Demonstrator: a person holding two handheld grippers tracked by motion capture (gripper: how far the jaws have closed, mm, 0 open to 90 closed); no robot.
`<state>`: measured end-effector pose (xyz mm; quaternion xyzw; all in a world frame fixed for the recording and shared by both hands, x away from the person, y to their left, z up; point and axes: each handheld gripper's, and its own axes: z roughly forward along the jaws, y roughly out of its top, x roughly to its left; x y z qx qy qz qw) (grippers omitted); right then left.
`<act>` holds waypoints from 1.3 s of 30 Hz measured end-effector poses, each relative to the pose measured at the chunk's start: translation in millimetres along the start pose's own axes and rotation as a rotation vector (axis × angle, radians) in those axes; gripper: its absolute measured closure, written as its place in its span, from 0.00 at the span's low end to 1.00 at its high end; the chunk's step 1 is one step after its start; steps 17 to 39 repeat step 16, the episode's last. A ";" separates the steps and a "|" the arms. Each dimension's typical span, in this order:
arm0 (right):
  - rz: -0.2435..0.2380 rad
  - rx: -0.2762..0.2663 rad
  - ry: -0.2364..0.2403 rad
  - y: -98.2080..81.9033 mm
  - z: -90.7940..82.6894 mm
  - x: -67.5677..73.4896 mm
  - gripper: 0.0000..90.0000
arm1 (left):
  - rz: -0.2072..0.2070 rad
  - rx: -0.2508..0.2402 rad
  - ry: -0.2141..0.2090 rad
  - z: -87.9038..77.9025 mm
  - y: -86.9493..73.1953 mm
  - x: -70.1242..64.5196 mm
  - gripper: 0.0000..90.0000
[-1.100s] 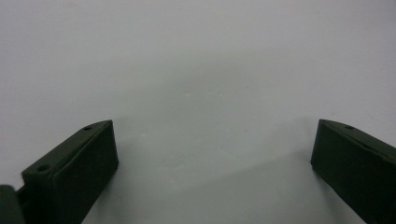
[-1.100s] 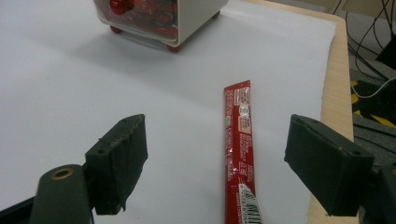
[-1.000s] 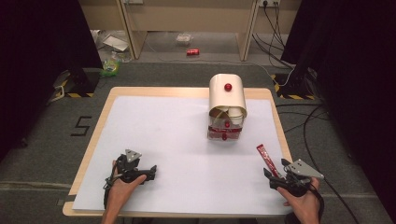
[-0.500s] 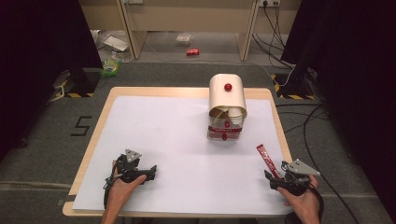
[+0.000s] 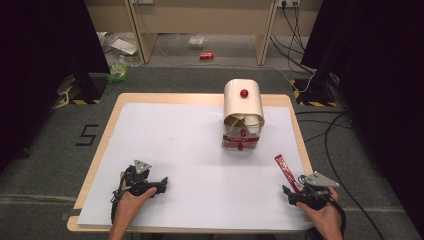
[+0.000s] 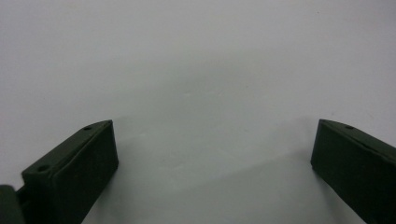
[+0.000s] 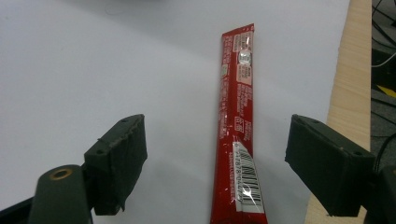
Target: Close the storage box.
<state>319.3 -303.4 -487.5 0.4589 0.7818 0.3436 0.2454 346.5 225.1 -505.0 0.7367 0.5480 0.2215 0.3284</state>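
Staying put vs earlier, right gripper (image 7: 215, 154) wide open w/ red sachet (image 7: 237, 126) between jaws.

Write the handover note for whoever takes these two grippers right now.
Right gripper: jaws open, one on each side of the red stick packet, which lies flat on the white sheet near the table's right edge. Nothing gripped yet.
Left gripper: open, empty, over bare sheet.
Cream dispenser holding paper cups stands at the far side, untouched.
Done: right gripper lined up. Left: probably close on the packet and lift.
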 end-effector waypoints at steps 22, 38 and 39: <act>0.043 0.051 0.032 -4.6 5.5 -2.6 0.21 | 0.000 0.000 0.000 0.0 0.0 0.0 0.00; 0.043 0.051 0.032 -4.6 5.5 -2.6 0.21 | 0.000 0.000 0.000 0.0 0.0 0.0 0.00; 0.043 0.051 0.032 -4.6 5.5 -2.6 0.21 | 0.000 0.000 0.000 0.0 0.0 0.0 0.00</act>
